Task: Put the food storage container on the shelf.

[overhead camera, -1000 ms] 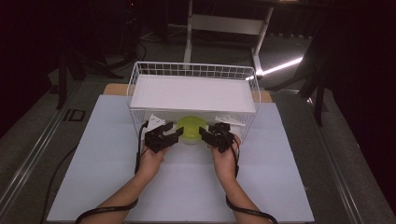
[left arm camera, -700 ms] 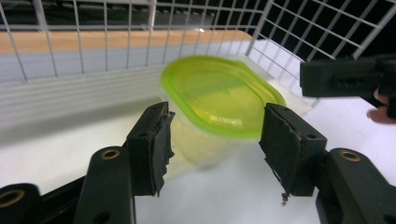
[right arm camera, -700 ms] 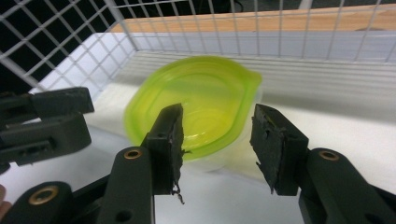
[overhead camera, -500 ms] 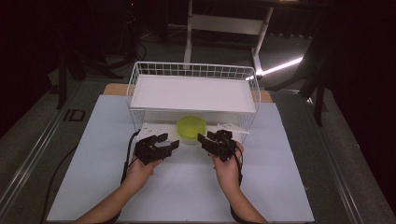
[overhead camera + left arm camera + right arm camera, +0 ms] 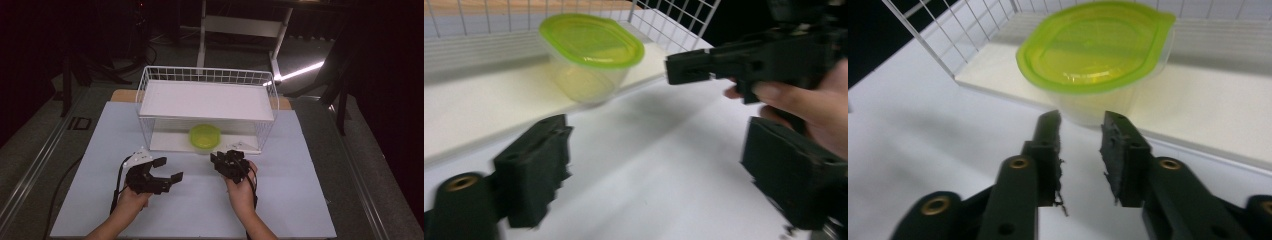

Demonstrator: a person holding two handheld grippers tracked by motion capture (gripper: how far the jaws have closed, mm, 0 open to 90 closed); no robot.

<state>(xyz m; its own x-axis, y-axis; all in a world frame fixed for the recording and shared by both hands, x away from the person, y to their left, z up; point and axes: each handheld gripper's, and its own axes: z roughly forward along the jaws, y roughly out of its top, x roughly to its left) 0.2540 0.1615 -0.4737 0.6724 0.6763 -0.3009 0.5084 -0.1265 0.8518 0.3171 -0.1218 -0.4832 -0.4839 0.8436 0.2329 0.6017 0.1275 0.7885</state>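
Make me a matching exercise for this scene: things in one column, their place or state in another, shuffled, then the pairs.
Things:
1. clear plastic container with a lime-green lid
2. white wire rack
3. left gripper
4. right gripper

Places or states:
a. jaws wide apart
b. jaws close together, narrow gap
c. on the rack's lower shelf
d. at the far end of the white mat

Pairs: 1-c, 2-d, 3-a, 4-b
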